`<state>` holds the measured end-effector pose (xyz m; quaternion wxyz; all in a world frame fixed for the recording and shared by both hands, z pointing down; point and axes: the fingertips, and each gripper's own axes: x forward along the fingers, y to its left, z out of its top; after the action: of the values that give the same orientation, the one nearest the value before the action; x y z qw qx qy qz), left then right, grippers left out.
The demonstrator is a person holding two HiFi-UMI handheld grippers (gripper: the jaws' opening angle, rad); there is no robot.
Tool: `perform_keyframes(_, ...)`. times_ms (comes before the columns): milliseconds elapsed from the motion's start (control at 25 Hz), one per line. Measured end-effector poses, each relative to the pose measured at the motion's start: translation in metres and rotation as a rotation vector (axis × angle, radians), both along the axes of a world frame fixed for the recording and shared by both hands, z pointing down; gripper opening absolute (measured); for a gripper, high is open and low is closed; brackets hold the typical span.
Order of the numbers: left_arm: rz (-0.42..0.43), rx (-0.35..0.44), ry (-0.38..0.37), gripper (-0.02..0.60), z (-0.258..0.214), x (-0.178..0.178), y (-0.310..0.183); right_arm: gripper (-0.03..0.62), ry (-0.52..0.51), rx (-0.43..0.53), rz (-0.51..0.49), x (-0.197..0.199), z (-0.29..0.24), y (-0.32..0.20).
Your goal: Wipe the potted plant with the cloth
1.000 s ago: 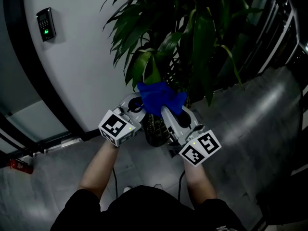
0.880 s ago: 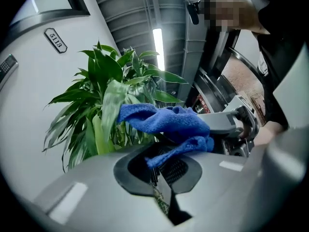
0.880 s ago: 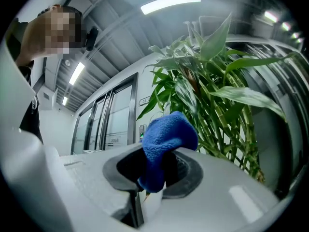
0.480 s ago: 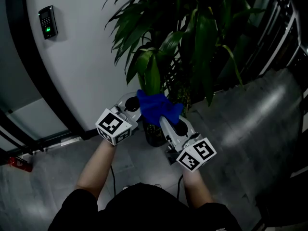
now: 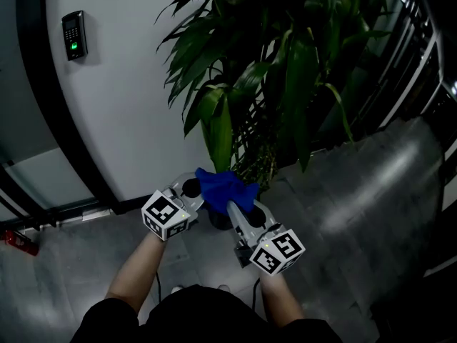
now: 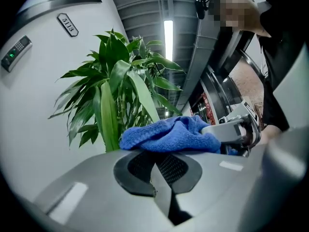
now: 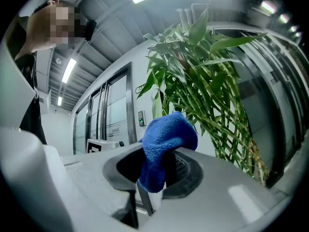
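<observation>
Now right gripper (image 7: 152, 177) pinches the cloth (image 7: 167, 138); left gripper (image 6: 156, 172) fingers (image 6: 136, 166) pressed together beside it.

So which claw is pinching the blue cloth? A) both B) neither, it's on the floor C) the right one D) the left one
C: the right gripper view shows the blue cloth pinched in the right claw, while the left claw is closed with nothing in it.

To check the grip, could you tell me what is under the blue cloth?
The right gripper sits beneath the blue cloth, jaws shut on a fold of it. In the head view the cloth hides the jaw tips and most of the pot.
</observation>
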<state>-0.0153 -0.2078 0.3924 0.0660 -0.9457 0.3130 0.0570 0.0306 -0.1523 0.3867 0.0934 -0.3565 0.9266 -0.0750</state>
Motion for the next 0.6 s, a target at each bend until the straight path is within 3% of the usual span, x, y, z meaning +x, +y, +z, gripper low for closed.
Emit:
perform_keyframes(240,-0.023,-0.044,-0.009,0.006,0.018,-0.016,0.016,0.086,0.013,-0.060,-0.042,-0.012,0.023,0.011)
perform_keyframes(440,-0.062,-0.108,0.022,0.006,0.037,-0.042,0.034,0.086,0.148,-0.036,-0.106,-0.042,0.040,0.026)
perform_keyframes(600,-0.107,-0.114,0.029,0.006,0.039,-0.070,0.047,0.086,0.118,-0.041,-0.136,-0.065,0.035,0.031)
